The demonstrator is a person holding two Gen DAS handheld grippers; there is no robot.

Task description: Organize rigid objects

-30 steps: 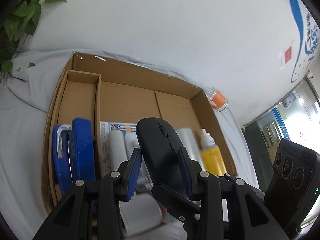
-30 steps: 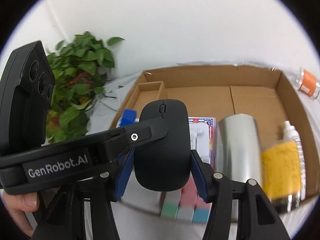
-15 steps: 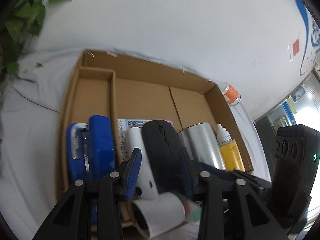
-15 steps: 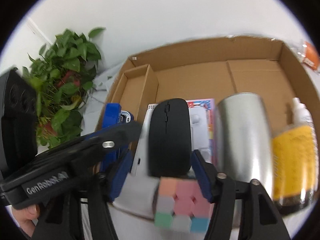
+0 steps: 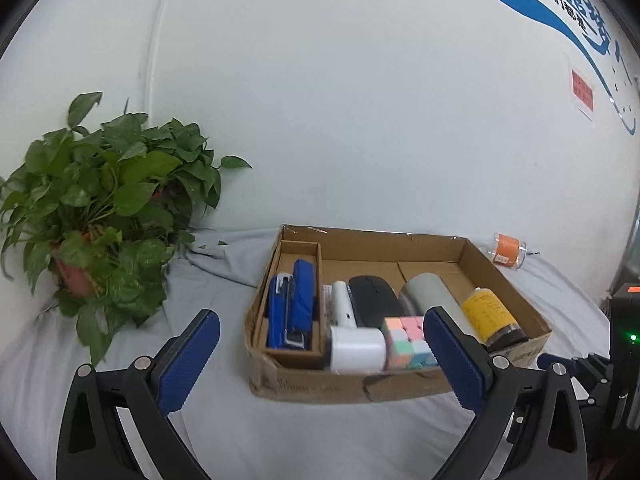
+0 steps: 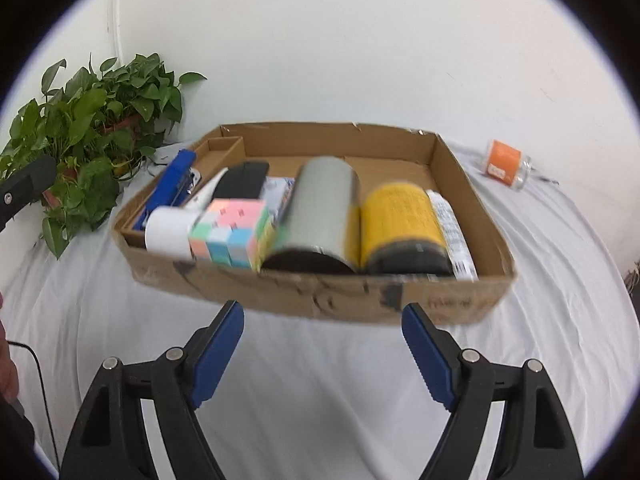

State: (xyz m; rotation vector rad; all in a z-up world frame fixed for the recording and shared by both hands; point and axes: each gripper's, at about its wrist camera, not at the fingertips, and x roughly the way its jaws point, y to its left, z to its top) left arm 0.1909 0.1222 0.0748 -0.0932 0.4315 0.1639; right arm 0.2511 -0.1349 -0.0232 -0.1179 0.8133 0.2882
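Now both of your grippers are empty, in front of the box.

Your left gripper (image 5: pixel 320 344) and your right gripper (image 6: pixel 322 350) have their blue jaws apart and opening wider, with nothing between them. The flat black computer mouse (image 5: pixel 372 300) lies inside the shallow brown cardboard box (image 5: pixel 352 386), between the long white plastic gadget (image 5: pixel 344 308) and the shiny silver can (image 5: pixel 428 292). A pastel puzzle cube (image 5: pixel 408 342) sits just in front of it — so that drop looks done. One small clear jar with an orange label (image 6: pixel 505 164) lies alone on the grey cloth (image 6: pixel 320 380), well apart from the box on its right side. I think it comes next — reach your right gripper over, put the jaws around the jar's sides, then squeeze and lift.
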